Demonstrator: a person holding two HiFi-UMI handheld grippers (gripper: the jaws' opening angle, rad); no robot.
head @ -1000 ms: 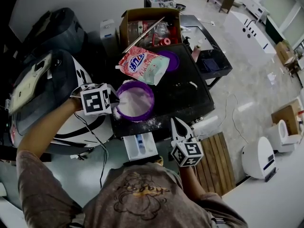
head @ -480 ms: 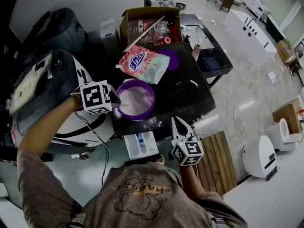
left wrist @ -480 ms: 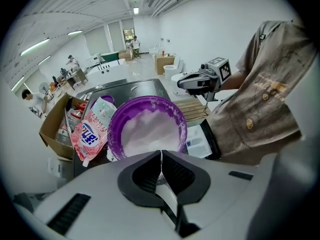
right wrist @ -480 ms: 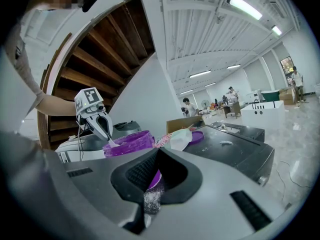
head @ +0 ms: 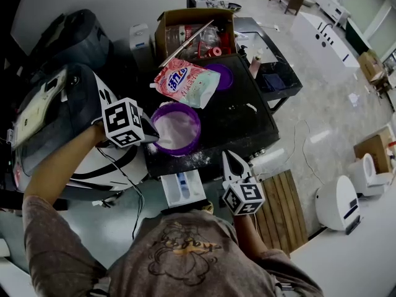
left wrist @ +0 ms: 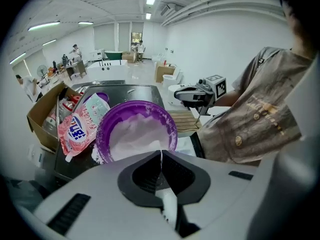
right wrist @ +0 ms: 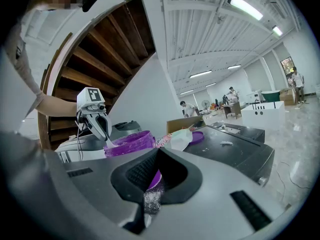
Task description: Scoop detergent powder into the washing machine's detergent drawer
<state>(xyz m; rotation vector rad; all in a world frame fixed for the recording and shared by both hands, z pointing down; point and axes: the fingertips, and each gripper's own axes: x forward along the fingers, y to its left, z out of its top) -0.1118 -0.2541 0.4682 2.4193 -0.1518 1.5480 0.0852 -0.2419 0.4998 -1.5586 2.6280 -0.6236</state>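
Furthest left, the left gripper [head: 153, 137] reaches in over the near-left rim of the purple tub [head: 197, 124], its jaws closed tight on the thin white handle of a scoop [left wrist: 169, 204]. In the left gripper view that handle stands upright in the narrow slit between the jaws, with the tub just beyond the tips. The right gripper view shows the scoop's lower end dipping past the tub's rim at the side nearest that gripper. The tub stands on the black top of the washing machine [head: 241, 125] and is filled with white detergent powder [head: 177, 132]; a little more powder is spilled on the top beside its near edge. Just behind the tub lies a pink detergent bag [head: 187, 83], touching a purple lid [head: 223, 78] further back, and a cardboard box [head: 195, 23] stands behind those. Below the tub, the white detergent drawer [head: 182, 189] juts out from the machine's front, well apart from the scoop. To the right of the drawer, the right gripper [head: 227, 156] hangs in the air with its jaws brought together at the tips, gripping nothing, pointing toward the machine's front edge
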